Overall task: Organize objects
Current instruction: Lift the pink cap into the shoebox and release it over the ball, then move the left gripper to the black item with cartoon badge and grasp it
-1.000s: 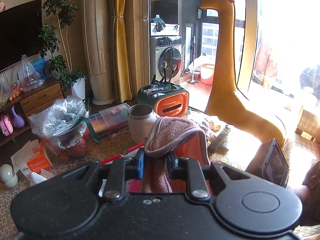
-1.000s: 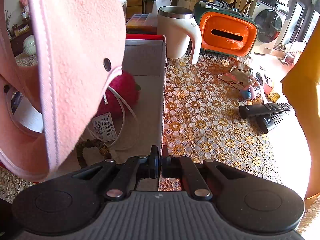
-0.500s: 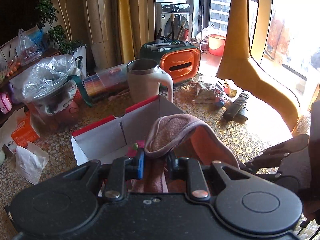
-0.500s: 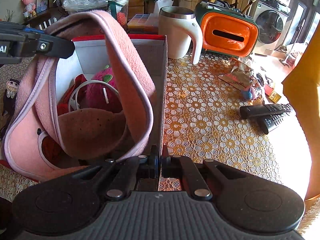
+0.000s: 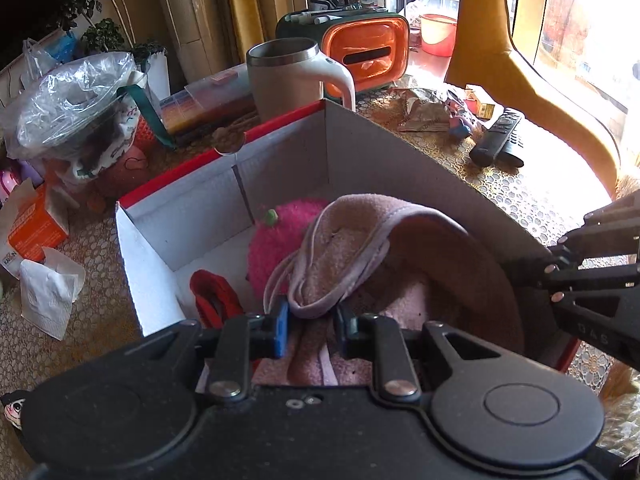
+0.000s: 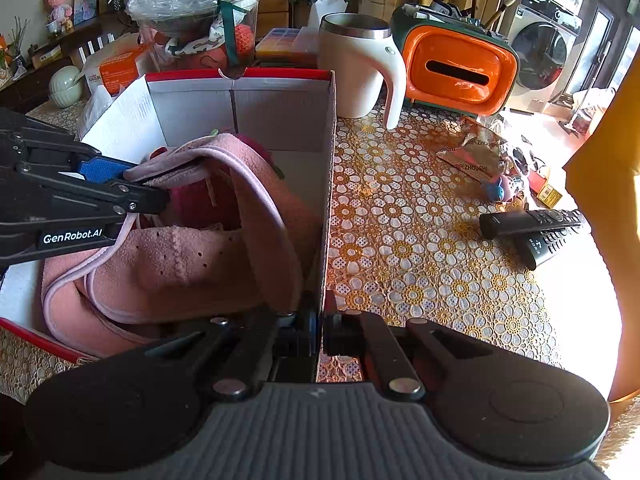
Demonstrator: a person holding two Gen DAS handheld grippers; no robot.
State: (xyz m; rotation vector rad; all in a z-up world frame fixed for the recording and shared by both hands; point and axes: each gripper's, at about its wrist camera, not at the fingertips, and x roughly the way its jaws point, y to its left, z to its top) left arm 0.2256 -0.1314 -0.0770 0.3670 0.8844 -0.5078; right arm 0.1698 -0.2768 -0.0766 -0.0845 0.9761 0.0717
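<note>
The left gripper has its two fingers clamped on a fold of the pink cap, which sags down inside the cardboard box, its crown slumped toward the near right corner. From the other side, the right gripper is pinched tight on the box's right wall, one finger inside and one outside, right at the near end of that wall. Under the cap lies a fuzzy pink plush toy, and at about eight o'clock from it sits something red on the box floor; I can't make out what it is. Beyond the far corner of the box, at roughly twelve o'clock, stands a cream mug with a steel rim, and just behind it, toward one o'clock, an orange and green holder with brushes sticking out. Off at three o'clock from the box, two black remotes lie together on the flowered tablecloth, well apart from the box.
</note>
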